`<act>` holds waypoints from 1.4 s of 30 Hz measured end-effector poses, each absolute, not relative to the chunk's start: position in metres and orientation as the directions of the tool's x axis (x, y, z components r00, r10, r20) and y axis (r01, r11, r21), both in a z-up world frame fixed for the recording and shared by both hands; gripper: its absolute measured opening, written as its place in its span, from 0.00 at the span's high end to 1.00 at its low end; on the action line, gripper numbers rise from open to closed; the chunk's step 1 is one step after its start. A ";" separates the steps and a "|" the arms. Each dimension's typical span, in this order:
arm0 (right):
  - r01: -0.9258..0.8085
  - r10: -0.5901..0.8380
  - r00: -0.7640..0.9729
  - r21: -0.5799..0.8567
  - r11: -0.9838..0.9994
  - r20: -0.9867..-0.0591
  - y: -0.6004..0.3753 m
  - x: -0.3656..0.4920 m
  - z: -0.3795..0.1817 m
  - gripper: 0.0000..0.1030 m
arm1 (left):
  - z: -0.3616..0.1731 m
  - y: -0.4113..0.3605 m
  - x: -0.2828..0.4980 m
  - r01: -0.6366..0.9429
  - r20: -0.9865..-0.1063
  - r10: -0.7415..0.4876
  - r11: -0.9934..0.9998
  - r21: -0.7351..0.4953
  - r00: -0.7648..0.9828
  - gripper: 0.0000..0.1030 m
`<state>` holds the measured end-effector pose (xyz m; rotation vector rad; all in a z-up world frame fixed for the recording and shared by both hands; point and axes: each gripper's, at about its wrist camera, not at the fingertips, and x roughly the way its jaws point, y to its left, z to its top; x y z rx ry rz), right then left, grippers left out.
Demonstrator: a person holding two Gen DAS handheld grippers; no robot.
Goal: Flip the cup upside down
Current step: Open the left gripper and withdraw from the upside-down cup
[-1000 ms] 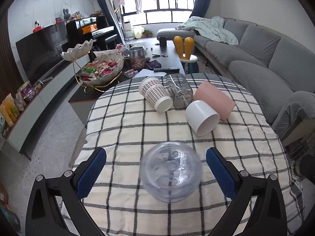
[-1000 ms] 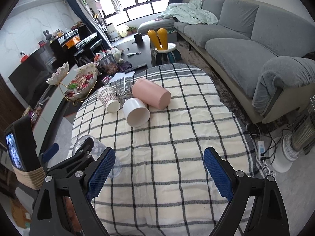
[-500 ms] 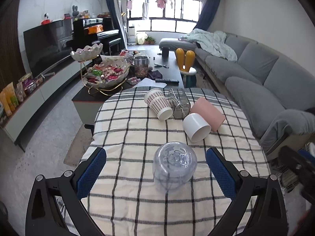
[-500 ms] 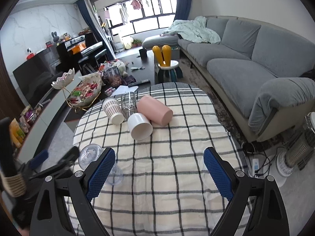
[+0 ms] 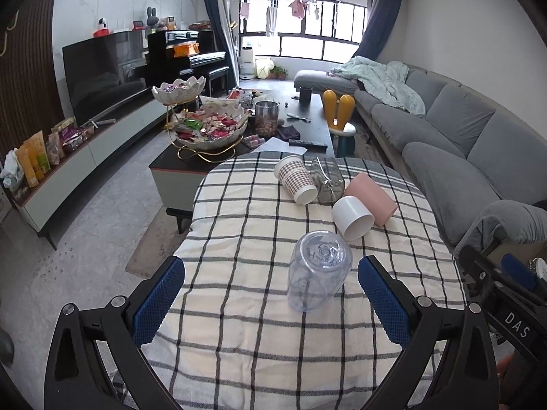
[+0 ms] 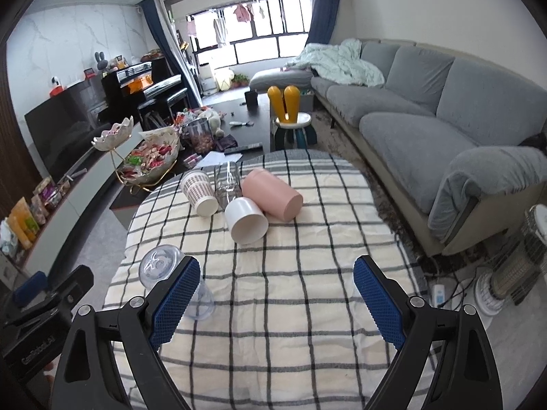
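In our left wrist view, the left hand-held gripper (image 5: 271, 302) is spread wide and holds nothing. Between its pads at lower centre, apart from both, the clear cup (image 5: 318, 271) stands upside down on the checked tabletop (image 5: 239, 225). In our right wrist view, the right hand-held gripper (image 6: 277, 302) gapes wide and empty, the cup at lower left.

Legible text, two items only.

Left wrist view: white capitals "DAS" on the black body of the right gripper (image 5: 506, 294), at about 4 o'clock in frame; the word is cut short.

Right wrist view: faint lettering along the black body of the left gripper (image 6: 41, 324), at about 8 o'clock; too blurred to read with confidence.

Snack packets on the TV shelf (image 5: 37, 160): print too small.
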<state>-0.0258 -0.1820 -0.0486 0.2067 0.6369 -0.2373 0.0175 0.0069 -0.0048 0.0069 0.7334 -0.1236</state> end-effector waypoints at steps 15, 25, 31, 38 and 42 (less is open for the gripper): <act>0.306 -0.254 0.828 0.023 0.952 -0.500 -0.165 -0.041 -0.029 0.08 | -0.003 0.014 0.007 0.102 -0.641 -0.096 0.994 -0.028 0.762 0.00; 0.307 -0.258 0.830 0.018 0.952 -0.494 -0.163 -0.041 -0.028 0.07 | -0.002 0.014 0.004 0.100 -0.633 -0.089 0.995 -0.019 0.769 0.00; 0.307 -0.258 0.830 0.019 0.951 -0.495 -0.163 -0.041 -0.028 0.07 | -0.002 0.014 0.004 0.101 -0.634 -0.090 0.995 -0.019 0.768 0.00; 0.307 -0.258 0.829 0.019 0.951 -0.496 -0.164 -0.041 -0.029 0.07 | -0.002 0.014 0.003 0.101 -0.634 -0.090 0.995 -0.018 0.768 0.00; 0.307 -0.258 0.829 0.020 0.951 -0.496 -0.164 -0.041 -0.028 0.07 | -0.002 0.014 0.003 0.104 -0.636 -0.090 0.994 -0.016 0.767 0.00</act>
